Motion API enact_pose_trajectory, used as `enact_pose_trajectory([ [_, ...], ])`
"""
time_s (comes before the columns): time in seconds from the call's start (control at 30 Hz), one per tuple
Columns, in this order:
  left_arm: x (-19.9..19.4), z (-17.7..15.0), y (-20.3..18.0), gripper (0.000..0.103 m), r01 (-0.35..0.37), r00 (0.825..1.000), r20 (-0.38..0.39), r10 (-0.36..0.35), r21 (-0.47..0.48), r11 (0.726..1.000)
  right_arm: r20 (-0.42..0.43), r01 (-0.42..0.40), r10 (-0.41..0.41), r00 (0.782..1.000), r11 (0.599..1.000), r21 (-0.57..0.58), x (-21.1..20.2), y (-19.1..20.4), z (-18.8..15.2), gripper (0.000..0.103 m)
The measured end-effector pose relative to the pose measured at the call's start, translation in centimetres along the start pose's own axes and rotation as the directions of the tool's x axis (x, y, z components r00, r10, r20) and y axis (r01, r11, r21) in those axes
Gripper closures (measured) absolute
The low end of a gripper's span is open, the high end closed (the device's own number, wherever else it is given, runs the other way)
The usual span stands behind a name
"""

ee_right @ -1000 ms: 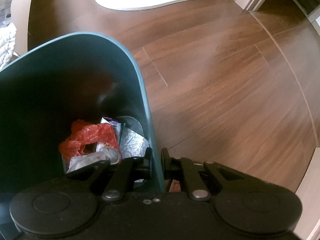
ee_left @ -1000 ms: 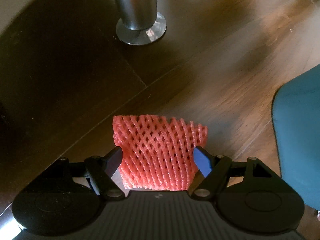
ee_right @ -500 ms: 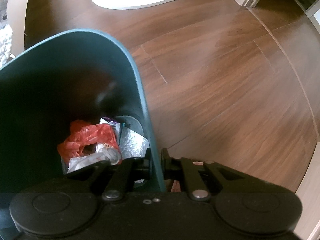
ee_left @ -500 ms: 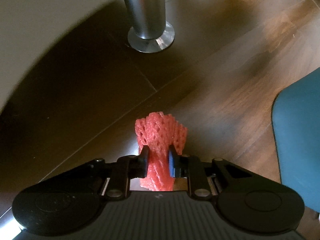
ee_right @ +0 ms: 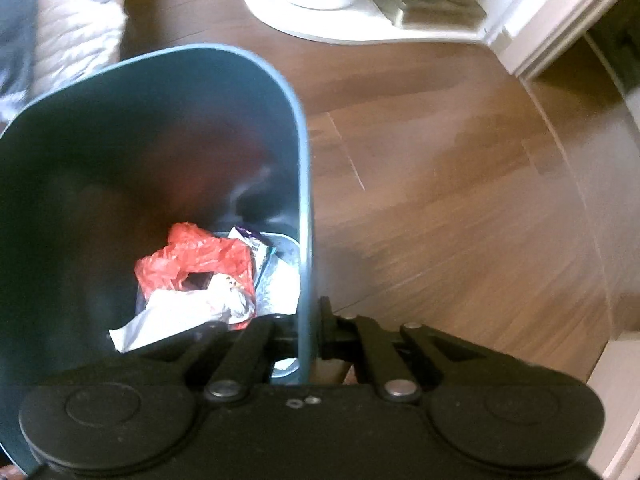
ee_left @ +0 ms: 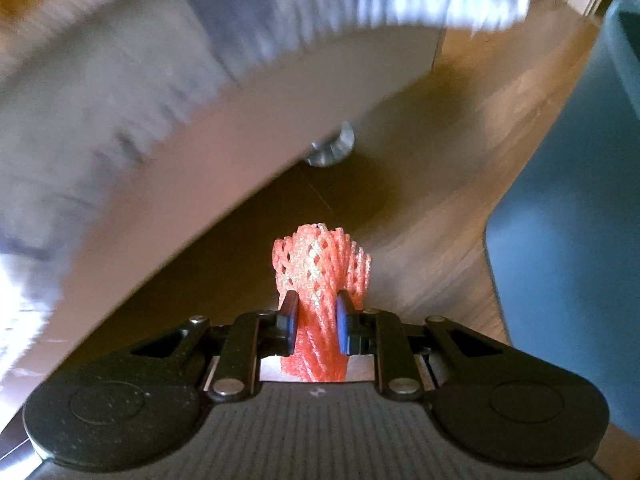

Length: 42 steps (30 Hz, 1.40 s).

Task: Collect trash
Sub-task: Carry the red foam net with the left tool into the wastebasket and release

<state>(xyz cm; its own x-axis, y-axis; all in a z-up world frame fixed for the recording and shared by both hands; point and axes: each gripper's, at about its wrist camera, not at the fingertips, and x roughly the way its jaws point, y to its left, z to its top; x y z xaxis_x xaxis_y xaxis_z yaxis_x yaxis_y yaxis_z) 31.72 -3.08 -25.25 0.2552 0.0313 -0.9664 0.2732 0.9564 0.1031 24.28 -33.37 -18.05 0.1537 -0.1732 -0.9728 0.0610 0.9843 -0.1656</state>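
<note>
Left gripper (ee_left: 316,322), previously open around the red foam net (ee_left: 320,276), now clamps and lifts it; right gripper (ee_right: 308,330) clamps the bin (ee_right: 160,92) rim alongside, ready for deposit.

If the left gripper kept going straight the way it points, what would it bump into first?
Probably the wood floor. The left gripper, pinching the red foam net, points steeply down at shadowed floor; nothing else shows between, though depth is unclear.

Red lattice-patterned foam net (ee_left: 316,280); teal bin (ee_right: 160,128); brown wood-grain floor (ee_right: 460,200); red bag (ee_right: 192,256) inside.

A home: wood floor (ee_right: 460,200), quilted bedding (ee_right: 76,36), small trash bin (ee_right: 168,80).
</note>
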Motion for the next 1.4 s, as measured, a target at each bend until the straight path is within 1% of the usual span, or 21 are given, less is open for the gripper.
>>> enact_pose_trajectory([
  [0.2,-6.1,0.3,1.2,0.085,-0.032,0.998,0.057,0.033,-0.021,0.999,-0.016,0.032,-0.032,0.999,0.999,0.007,0.1,0.4,-0.7,0.101],
  [0.3,-9.0,-0.1,1.8,0.085,-0.032,0.996,0.086,0.035,-0.041,0.999,-0.024,0.042,-0.042,0.999,0.999,0.025,0.1,0.5,-1.0,0.1],
  [0.43,-12.6,-0.4,1.7,0.085,-0.021,0.991,0.13,0.027,-0.053,0.998,-0.021,0.052,-0.052,0.998,0.998,0.025,-0.1,0.8,-1.3,0.1],
  [0.47,-13.6,-0.5,1.7,0.085,-0.015,0.989,0.144,0.023,-0.057,0.998,-0.022,0.059,-0.058,0.998,0.998,0.018,-0.2,1.1,-1.4,0.1],
  [0.57,-16.6,-1.0,1.8,0.085,0.032,0.984,0.177,-0.018,-0.077,0.997,-0.025,0.068,-0.068,0.997,0.997,0.021,-0.2,1.4,-1.7,0.099],
  [0.67,-18.5,-0.8,0.4,0.085,0.093,0.977,0.2,-0.08,-0.056,0.994,-0.022,0.064,-0.063,0.998,0.998,0.018,-0.6,2.3,-1.8,0.098],
  [0.83,-18.5,-0.7,-5.1,0.085,0.156,0.966,0.201,-0.162,0.042,0.987,-0.012,0.062,-0.062,0.998,0.998,0.0,-1.0,3.0,-2.1,0.097],
  [0.93,-18.0,-0.7,-8.2,0.085,0.182,0.964,0.18,-0.197,0.099,0.978,-0.004,0.061,-0.062,0.998,0.998,-0.014,-1.1,3.2,-2.1,0.097],
  [1.1,-15.6,-0.9,-12.3,0.085,0.202,0.966,0.127,-0.226,0.176,0.963,0.002,0.051,-0.051,0.999,0.998,-0.032,-0.7,3.0,-1.6,0.097],
  [1.27,-14.1,-1.4,-13.9,0.085,0.216,0.971,0.057,-0.232,0.199,0.956,0.007,0.049,-0.049,0.999,0.998,-0.045,-0.2,2.8,-1.2,0.097],
  [1.4,-13.6,-1.6,-13.9,0.084,0.227,0.971,0.024,-0.236,0.192,0.955,0.004,0.035,-0.035,0.999,0.999,-0.012,0.3,2.3,-1.4,0.098],
])
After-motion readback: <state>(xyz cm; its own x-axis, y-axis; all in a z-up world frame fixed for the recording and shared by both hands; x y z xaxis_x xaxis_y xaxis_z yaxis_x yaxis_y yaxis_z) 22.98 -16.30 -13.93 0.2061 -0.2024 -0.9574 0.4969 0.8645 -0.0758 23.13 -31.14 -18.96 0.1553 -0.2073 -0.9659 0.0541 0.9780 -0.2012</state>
